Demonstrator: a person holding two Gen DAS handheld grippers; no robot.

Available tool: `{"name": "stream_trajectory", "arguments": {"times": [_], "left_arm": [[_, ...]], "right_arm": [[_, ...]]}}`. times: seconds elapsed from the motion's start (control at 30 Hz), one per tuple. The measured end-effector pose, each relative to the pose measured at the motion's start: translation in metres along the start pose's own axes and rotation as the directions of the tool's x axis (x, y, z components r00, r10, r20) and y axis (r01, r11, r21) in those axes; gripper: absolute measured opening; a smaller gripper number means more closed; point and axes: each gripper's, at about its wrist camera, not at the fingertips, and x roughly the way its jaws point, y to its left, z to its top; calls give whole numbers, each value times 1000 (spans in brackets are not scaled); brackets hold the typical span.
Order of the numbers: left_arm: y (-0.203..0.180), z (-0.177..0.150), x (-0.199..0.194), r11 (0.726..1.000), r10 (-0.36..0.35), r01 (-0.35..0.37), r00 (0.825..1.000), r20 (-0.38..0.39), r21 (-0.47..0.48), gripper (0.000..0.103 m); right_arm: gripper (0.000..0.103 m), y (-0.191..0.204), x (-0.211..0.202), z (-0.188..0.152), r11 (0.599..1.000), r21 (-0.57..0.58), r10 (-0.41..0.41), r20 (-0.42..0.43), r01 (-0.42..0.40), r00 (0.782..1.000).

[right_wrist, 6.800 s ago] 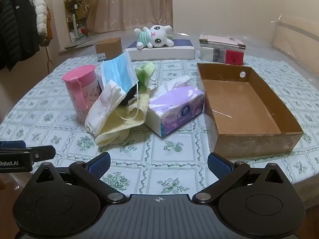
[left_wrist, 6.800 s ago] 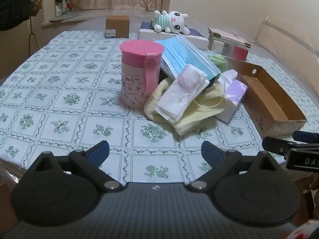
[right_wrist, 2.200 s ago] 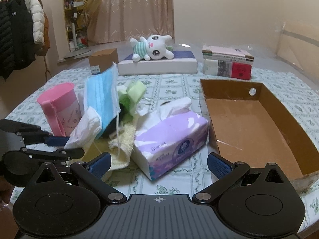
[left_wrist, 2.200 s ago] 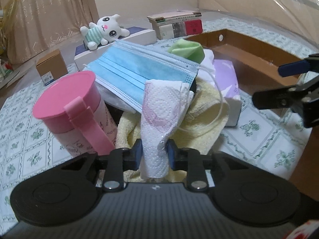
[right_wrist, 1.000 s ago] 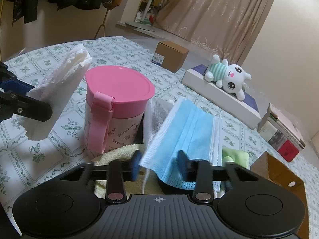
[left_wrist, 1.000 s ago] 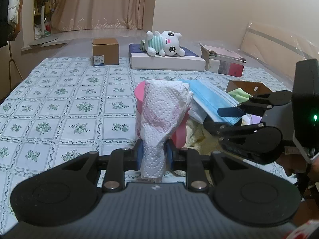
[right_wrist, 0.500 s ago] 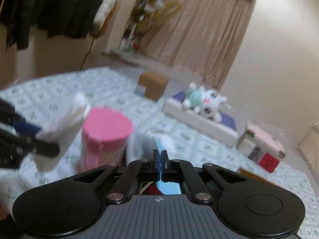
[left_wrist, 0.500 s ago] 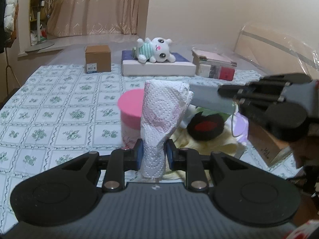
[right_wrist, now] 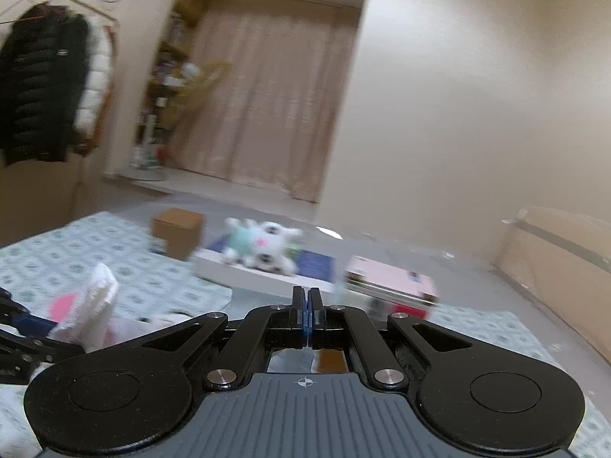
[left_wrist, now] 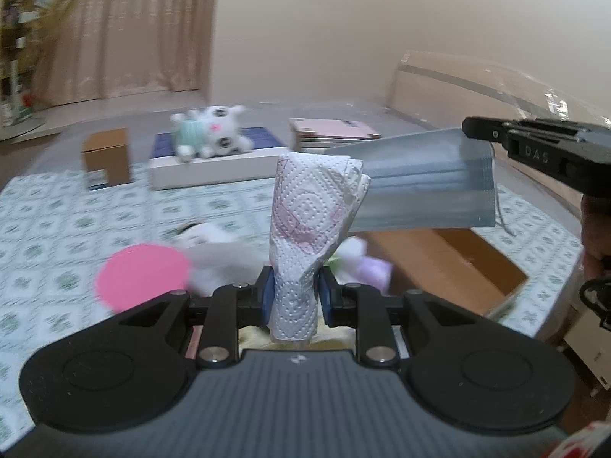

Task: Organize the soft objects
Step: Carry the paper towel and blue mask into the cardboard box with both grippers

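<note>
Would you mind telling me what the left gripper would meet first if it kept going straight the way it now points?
Probably the blue face mask hanging from the right gripper, which crosses just beyond the paper towel the left gripper holds; depth is unclear.

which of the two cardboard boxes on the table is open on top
The large shallow cardboard box at the right, below the blue face mask: its top is open and its brown floor shows. The small cardboard box at the far left is a closed cube.

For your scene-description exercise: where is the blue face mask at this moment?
In the left wrist view the blue face mask hangs in the air at right, pinched by the right tool, above the cardboard box and beside the paper towel.
</note>
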Motion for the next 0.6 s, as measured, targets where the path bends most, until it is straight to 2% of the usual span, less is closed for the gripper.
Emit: {"name": "stream_trajectory", "arguments": {"times": [0.2,0.3,0.5,0.6], "left_arm": [[-53,12,42,995,-91,92,995,-36,47,22],[-77,13,65,990,-126,130,990,-63,61,22],[-109,12,113,982,-173,181,976,-132,50,22],[-118,11,132,980,-187,194,969,-159,35,22]], "right_arm": [[0,-57,-2,-34,992,53,-109,-46,111,993],[0,-82,6,-61,987,75,-137,-90,144,986],[1,-116,26,-115,976,164,-100,-230,140,968],[1,-127,27,-133,968,219,-56,-287,122,956]]}}
